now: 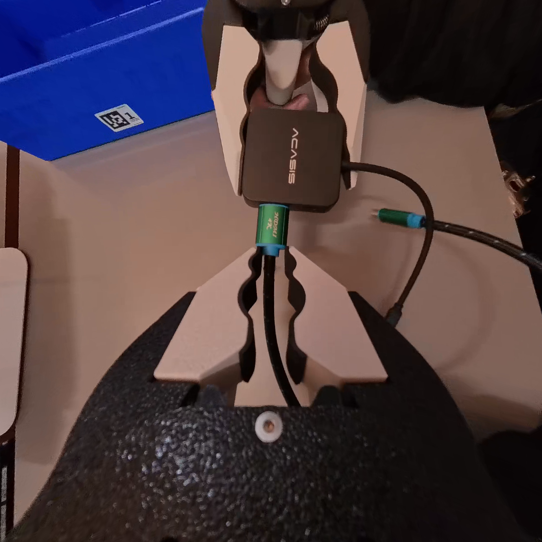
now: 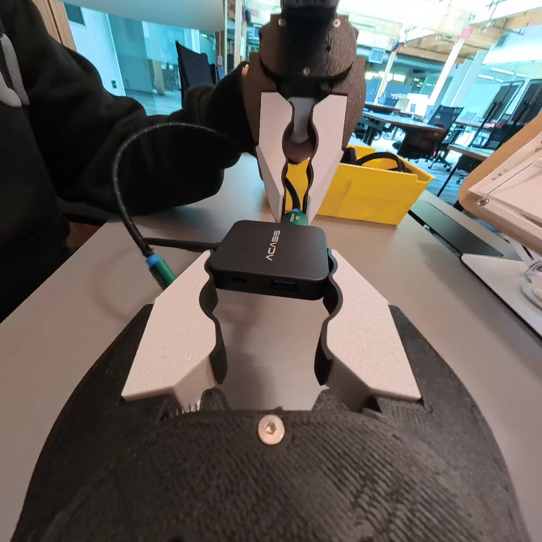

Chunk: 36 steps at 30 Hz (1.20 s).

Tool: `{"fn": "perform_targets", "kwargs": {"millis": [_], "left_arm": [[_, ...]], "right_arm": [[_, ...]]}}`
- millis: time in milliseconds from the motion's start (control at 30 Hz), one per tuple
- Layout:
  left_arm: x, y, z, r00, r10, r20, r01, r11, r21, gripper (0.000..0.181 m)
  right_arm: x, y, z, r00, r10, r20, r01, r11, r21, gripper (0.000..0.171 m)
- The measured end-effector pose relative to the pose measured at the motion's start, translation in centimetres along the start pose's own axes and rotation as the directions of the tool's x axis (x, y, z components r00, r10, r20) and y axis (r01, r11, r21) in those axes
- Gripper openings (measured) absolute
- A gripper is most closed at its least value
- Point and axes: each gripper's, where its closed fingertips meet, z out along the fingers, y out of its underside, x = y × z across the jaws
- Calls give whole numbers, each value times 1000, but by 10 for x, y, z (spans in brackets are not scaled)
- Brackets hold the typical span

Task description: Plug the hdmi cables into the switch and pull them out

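Gripping entry, two-gripper rig on a pale grey tabletop [image 2: 396,264].

Item 1: flat black square switch box with rounded corners [image 1: 291,159], pinched across its two side edges by the right gripper [image 2: 268,265], whose white fingers [image 2: 187,293] press against the casing. A thin black lead leaves one side of the box.

Item 2: green metal HDMI plug with blue collar [image 1: 271,225], seated in the port on the switch's edge facing the left gripper [image 1: 271,252]. That gripper's fingertips sit close around the blue collar and the black braided cable [image 1: 271,308] running back between them; whether they actually clamp it cannot be told.

Item 3: second green-and-blue HDMI plug [image 1: 400,220], lying loose on the table beside the switch, unplugged.

Item 4: blue plastic bin [image 1: 88,73]; yellow plastic bin [image 2: 366,187] (both background stock).

Step in hand, by judgement: first cable is in, either just seated or about to be drawn out. Next move calls for a straight pull or push along the port axis while the right gripper braces the box.
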Motion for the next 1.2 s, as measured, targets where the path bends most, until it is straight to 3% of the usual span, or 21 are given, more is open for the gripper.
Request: {"fn": "perform_targets", "kwargs": {"millis": [33, 200, 300, 367, 433, 500, 567, 600, 633, 733, 800, 867, 1000, 1067, 1200], "left_arm": [[0, -1, -1, 1000, 0, 1, 0, 1000, 4, 11], [1, 6, -8, 1000, 5, 11, -4, 1000, -28, 13], [-1, -14, -28, 998, -55, 35, 50, 992, 112, 13], [-23, -33, -67, 973, -122, 198, 63, 958, 281, 17], [-49, -52, -128, 890, -272, 365, 45, 850, 524, 28], [-62, -59, -189, 811, -448, 377, 21, 666, 746, 29], [-67, -54, -224, 767, -540, 345, -3, 536, 844, 28], [-69, -49, -228, 763, -551, 339, -2, 522, 853, 24], [-71, -44, -223, 770, -547, 330, 21, 538, 843, 16], [-67, -42, -187, 839, -493, 228, 142, 605, 784, 16], [-72, -44, -169, 842, -494, 217, 164, 618, 769, 17], [-74, -45, -150, 854, -470, 223, 171, 658, 733, 18], [-64, -49, -111, 898, -407, 167, 212, 734, 645, 20], [-57, -56, -97, 918, -385, 100, 234, 726, 647, 19], [-47, -61, -71, 931, -366, 12, 286, 747, 600, 20]], "right_arm": [[0, -1, 0, 1000, -4, -4, 4, 1000, 1, 74], [0, -2, 8, 1000, -23, -4, 23, 999, 33, 73], [2, -20, 2, 999, -46, -20, 48, 994, 101, 73], [3, -26, -6, 992, -107, -62, 111, 991, 69, 73], [5, -40, -22, 979, -160, -126, 171, 982, 77, 73], [14, -63, -46, 951, -196, -240, 228, 967, 113, 73], [30, -86, -80, 885, -197, -423, 279, 950, 142, 73], [39, -97, -101, 832, -181, -524, 304, 940, 156, 73], [51, -106, -124, 754, -149, -640, 324, 932, 165, 73], [85, -104, -201, 413, -60, -909, 317, 945, 81, 73], [100, -83, -247, 191, -48, -980, 231, 973, -3, 73], [111, -54, -279, 27, -74, -997, 99, 992, -71, 73], [129, 0, -284, -15, -191, -981, -138, 973, -188, 73], [139, 19, -272, 23, -275, -961, -213, 938, -273, 73], [153, 43, -267, 70, -256, -964, -364, 894, -263, 73]]}}
